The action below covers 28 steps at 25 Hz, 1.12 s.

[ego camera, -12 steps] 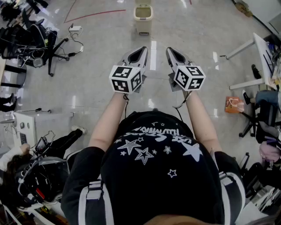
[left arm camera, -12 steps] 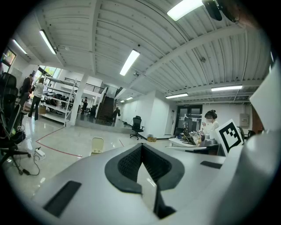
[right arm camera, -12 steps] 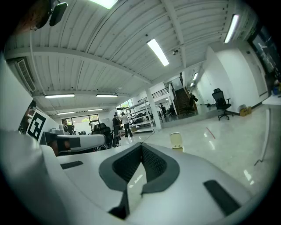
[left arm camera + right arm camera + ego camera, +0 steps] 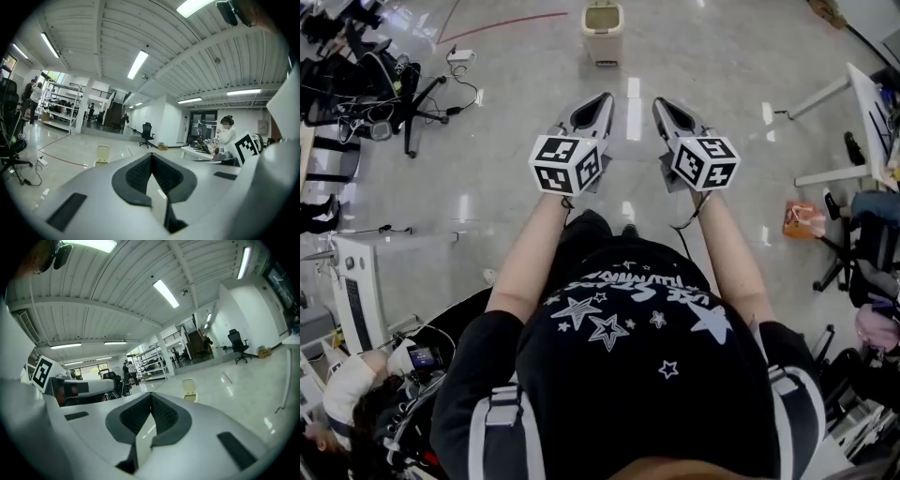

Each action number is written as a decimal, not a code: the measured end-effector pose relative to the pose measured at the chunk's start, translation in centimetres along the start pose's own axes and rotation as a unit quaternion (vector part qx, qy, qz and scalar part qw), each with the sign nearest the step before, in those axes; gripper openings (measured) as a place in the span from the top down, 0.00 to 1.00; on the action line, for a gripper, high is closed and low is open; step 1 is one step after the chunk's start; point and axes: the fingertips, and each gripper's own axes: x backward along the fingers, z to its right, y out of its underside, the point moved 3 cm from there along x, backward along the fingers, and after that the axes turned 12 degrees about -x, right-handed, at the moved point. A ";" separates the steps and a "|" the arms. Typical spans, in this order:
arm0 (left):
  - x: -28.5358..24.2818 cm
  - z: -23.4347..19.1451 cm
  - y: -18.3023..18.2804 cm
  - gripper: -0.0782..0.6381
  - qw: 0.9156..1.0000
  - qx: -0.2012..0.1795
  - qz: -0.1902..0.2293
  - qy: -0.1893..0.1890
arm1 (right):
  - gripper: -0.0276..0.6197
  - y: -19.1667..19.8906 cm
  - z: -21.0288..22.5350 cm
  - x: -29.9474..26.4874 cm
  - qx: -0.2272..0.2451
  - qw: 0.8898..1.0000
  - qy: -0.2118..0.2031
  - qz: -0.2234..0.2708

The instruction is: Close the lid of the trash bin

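Glossy grey floor [image 4: 712, 56] of a big open workshop, strip lights overhead in both gripper views.

Left hand-held gripper [image 4: 605, 97]: held out front at waist height, jaws narrowed to touching at the tips, black ribbed pads forming a V, nothing between. Same in its own view [image 4: 151, 154]. Marker cube [image 4: 567, 164] at its rear, bare forearm behind.

Right hand-held gripper [image 4: 659, 101]: just beside the left, roughly parallel, jaws likewise together at the tips and empty, confirmed in its own view [image 4: 151, 394]. Marker cube [image 4: 705, 161] at its rear.

Trash bin [image 4: 603, 28]: cream, standing on the floor well ahead of both tips, near top centre of the head view, apart from both grippers. Lid standing upright, bin mouth open; seen small beyond the jaws in the left gripper view [image 4: 102, 156] and the right gripper view [image 4: 189, 391].

Further out: red line [image 4: 502, 23] on the floor left of the bin, power strip with cable [image 4: 459, 58], black office chair [image 4: 403, 94] far left. White counter [image 4: 867, 103] at right edge, orange bag [image 4: 800, 220] on the floor below it. Seated person [image 4: 347, 394] at lower left.
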 end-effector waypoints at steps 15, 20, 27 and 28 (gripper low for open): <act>-5.3 -6.5 1.7 0.88 1.000 0.021 -0.008 -0.007 | 0.95 -1.5 3.7 -7.0 0.001 0.999 0.026 -0.022; -8.9 -11.0 1.3 0.88 1.000 0.025 -0.005 -0.004 | 0.95 -3.5 4.8 -12.6 0.004 0.999 0.032 -0.026; -13.2 -18.4 0.6 0.88 0.999 0.035 -0.008 -0.003 | 0.95 -6.3 5.6 -20.8 0.002 0.999 0.039 -0.030; -13.7 -19.4 0.5 0.88 0.999 0.034 -0.009 -0.001 | 0.95 -6.6 5.6 -21.9 0.000 0.999 0.041 -0.029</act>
